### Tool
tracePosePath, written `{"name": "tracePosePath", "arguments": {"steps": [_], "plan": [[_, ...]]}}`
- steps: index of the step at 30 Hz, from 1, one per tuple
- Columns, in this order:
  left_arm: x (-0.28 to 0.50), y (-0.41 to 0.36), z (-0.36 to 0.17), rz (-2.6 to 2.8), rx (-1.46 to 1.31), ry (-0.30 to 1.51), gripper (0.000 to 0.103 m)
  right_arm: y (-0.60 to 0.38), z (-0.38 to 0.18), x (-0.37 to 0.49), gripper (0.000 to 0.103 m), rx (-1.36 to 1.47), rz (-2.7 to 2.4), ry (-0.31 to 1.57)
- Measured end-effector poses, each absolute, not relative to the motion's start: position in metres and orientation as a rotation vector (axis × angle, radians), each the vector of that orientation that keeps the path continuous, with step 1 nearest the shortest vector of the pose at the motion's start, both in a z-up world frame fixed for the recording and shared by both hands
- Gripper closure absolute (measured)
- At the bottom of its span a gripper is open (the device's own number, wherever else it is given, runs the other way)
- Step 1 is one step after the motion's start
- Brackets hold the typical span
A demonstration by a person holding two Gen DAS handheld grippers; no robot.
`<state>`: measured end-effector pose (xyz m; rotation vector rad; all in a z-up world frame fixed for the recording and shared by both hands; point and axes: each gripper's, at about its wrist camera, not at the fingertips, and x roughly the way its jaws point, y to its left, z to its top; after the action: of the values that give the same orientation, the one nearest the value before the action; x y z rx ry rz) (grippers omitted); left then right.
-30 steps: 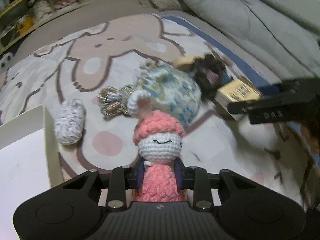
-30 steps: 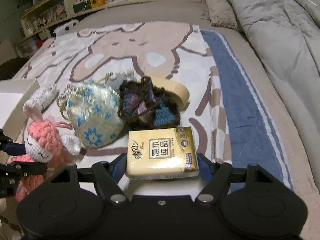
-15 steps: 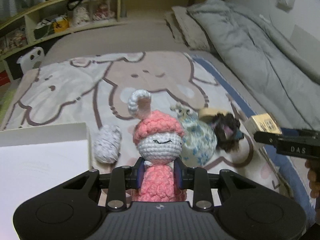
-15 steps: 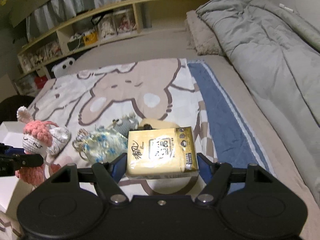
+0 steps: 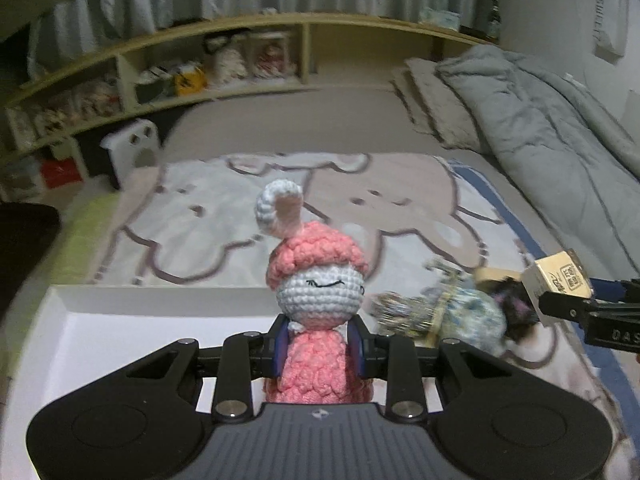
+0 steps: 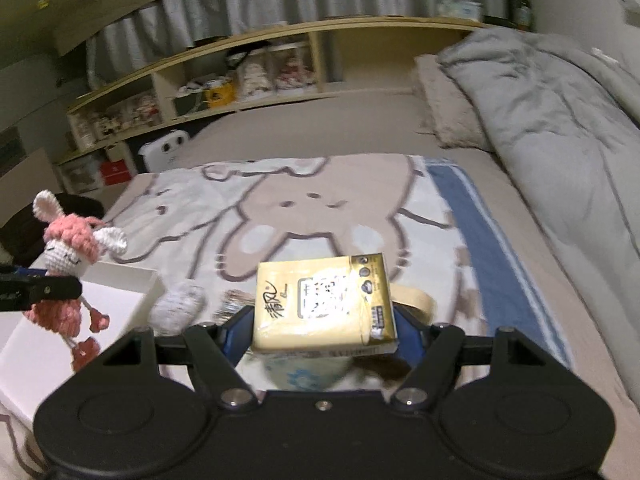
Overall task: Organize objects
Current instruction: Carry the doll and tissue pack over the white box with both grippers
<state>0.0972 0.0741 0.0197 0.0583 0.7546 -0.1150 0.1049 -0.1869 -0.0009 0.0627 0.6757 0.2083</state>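
Since the earlier frame both grippers have been lifted, so that the shelves and curtain are now seen beyond the bed, and the crochet bunny (image 5: 316,300) has been carried over the white box (image 5: 120,320). The bunny's pink body is clamped between the fingers of the left gripper (image 5: 319,346), its legs dangling above the box in the right wrist view. The yellow tissue pack (image 6: 325,306) is gripped by its sides in the right gripper (image 6: 325,332), held above the floral pouch (image 5: 468,316) left on the cartoon blanket (image 5: 192,216).
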Motion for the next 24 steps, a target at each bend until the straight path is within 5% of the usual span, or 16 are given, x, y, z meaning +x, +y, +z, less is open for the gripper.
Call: {"name": "tracePosePath", "arguments": {"steps": [24], "plan": [[0.123,0.184,0.002,0.170,0.079,0.794,0.071,-0.007,-0.030,0.145,0.029,0.158,0.387,0.846]]}}
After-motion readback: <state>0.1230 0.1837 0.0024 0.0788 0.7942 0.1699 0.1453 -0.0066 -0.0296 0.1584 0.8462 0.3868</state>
